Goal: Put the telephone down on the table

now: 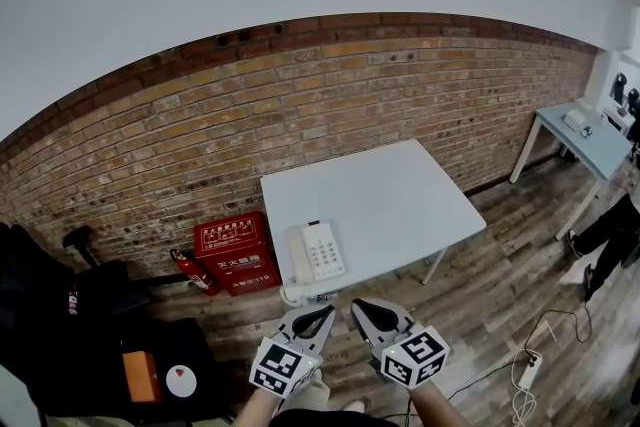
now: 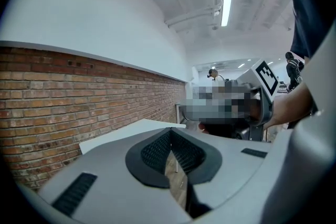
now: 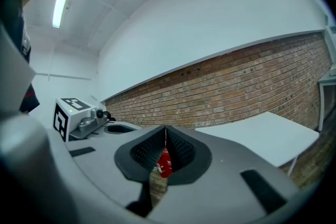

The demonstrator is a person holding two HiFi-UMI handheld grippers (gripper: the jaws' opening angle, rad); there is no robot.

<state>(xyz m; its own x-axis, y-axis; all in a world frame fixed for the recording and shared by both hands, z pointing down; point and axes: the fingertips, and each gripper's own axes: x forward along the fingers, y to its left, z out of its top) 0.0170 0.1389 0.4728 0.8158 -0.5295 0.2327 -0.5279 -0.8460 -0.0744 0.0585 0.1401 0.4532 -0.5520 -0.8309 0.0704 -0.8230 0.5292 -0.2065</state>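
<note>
1. Head view: both grippers hang low, side by side, short of the near edge of the table [image 1: 400, 185]. The left gripper [image 1: 318, 313] is clenched with nothing in it, and so is the right gripper [image 1: 362, 307]. The phone [image 1: 317, 252] lies flat on the table's near left corner, just ahead of the left gripper's tips and apart from them. Its cord droops over the edge towards that gripper. Further left of the left gripper, a red box [image 1: 235, 253] and an extinguisher [image 1: 195, 272] sit on the floor against the brick wall [image 1: 300, 105].

2. Left gripper view: the left gripper [image 2: 170, 134] has its ribbed pads pressed together and holds nothing. Only floor shows through the slit below them. The table's edge runs ahead, the wall lies to the left, and the right gripper's marker cube is on the right. The phone is out of this view.

3. Right gripper view: the right gripper [image 3: 165, 131] is also clamped shut and empty. The red extinguisher shows far off through the gap beneath the pads. The table top stretches ahead to the right, and the left gripper is beside it on the left.
</note>
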